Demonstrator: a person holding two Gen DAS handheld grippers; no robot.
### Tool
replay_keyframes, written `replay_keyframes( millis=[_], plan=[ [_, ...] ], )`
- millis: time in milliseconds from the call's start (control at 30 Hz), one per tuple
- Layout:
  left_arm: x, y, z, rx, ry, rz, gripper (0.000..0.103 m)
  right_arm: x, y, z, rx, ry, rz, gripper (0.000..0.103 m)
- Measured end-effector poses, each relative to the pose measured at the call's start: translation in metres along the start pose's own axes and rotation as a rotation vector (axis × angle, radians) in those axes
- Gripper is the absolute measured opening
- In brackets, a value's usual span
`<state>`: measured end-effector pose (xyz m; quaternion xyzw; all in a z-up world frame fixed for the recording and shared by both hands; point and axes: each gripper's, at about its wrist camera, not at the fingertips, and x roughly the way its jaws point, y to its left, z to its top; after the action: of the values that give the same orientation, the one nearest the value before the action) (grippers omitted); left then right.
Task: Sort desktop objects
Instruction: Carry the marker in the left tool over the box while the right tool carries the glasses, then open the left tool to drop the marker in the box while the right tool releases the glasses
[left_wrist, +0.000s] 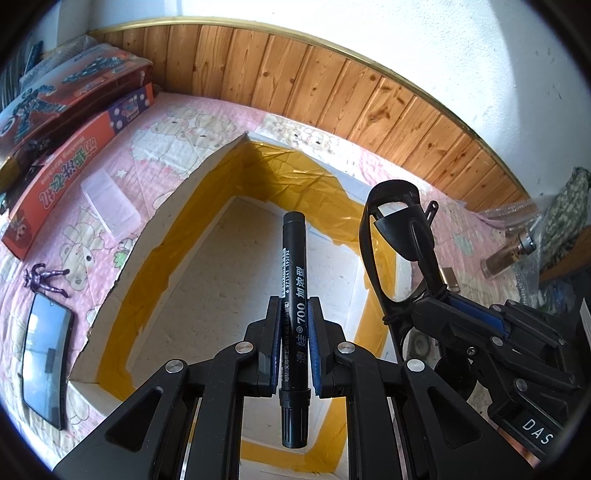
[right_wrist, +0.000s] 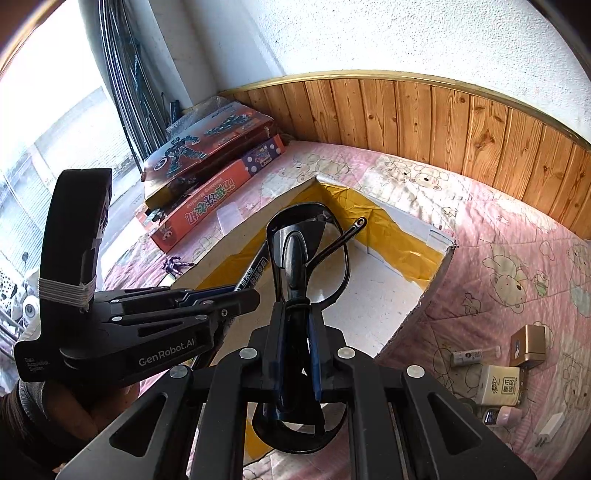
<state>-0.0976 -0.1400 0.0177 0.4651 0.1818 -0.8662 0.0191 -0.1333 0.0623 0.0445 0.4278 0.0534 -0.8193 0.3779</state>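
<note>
Gripping a black white-lettered marker (left_wrist: 294, 295).

Wood-panel wainscot (left_wrist: 332, 85) with gold trim runs 10 to 2 o'clock, white rough wall (left_wrist: 424, 40) above. Pink bear-print quilt (right_wrist: 498, 229) covers surface. Window (right_wrist: 55, 122) at 9 o'clock in right wrist view, dark rods (right_wrist: 122, 74) leaning beside it.
</note>
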Motion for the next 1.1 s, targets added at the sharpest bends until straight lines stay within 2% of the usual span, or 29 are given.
replay_keyframes(
  millis=[300, 633, 933, 1100],
  plan=[
    [0.028, -0.001, 0.022, -0.029, 0.054, 0.006, 0.013, 0.027, -0.02, 0.017, -0.003, 0.038, -0.004, 0.013],
    [0.07, 0.008, 0.043, -0.08, 0.182, 0.013, 0.013, 0.071, -0.039, 0.038, 0.016, 0.11, 0.02, 0.013],
    [0.123, 0.016, 0.06, -0.074, 0.271, 0.081, 0.013, 0.13, -0.054, 0.048, -0.029, 0.251, -0.088, 0.013],
    [0.15, 0.025, 0.061, -0.09, 0.328, 0.079, 0.014, 0.153, -0.061, 0.046, -0.04, 0.318, -0.135, 0.015]
  ],
)
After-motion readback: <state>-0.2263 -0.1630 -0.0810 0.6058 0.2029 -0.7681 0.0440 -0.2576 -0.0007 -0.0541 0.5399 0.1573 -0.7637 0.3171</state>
